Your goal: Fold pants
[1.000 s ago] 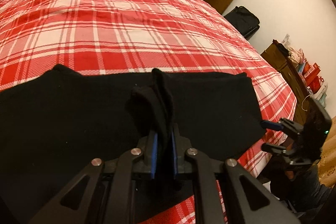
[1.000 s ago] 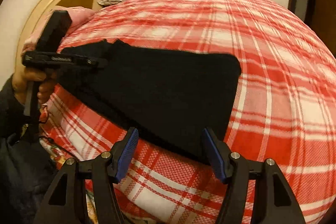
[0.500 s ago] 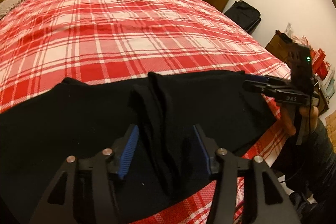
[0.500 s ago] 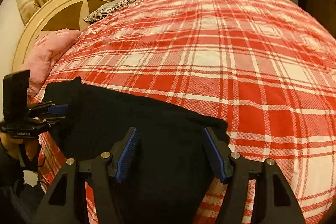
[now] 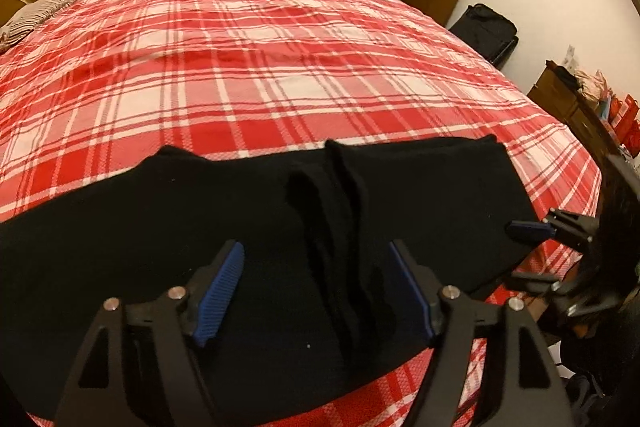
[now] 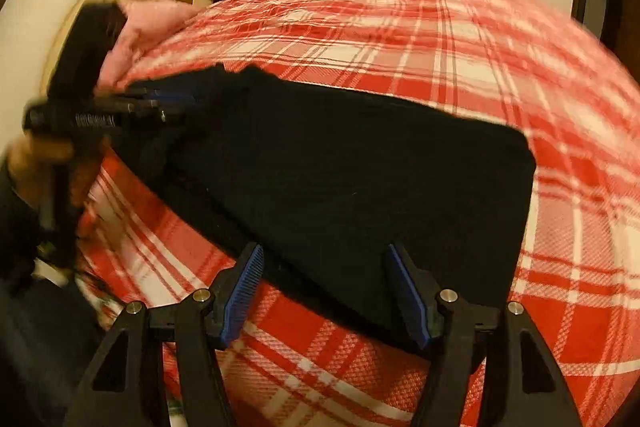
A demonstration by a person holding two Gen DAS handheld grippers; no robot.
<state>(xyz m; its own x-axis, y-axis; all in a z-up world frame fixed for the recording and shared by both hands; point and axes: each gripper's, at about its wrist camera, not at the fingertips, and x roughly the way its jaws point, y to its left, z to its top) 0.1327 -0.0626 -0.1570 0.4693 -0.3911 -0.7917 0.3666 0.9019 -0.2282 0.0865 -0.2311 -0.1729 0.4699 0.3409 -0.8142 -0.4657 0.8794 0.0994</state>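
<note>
Black pants (image 5: 240,227) are lying flat near the edge of the red plaid bed (image 5: 280,67). The left gripper (image 5: 316,291) is opening its jaws over a raised fold, not pressing it. The right gripper (image 6: 324,291) is hanging open above the cloth.

Left gripper (image 5: 316,291) is opening over black pants (image 5: 160,227), a fabric ridge seemingly untouched between.

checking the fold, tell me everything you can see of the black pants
The black pants look like soft knit fabric, folded into a long flat band along the near edge of the red plaid bedspread. A raised wrinkle stands between the opening pads of the left gripper, which do not press it. One end is squared.
</note>
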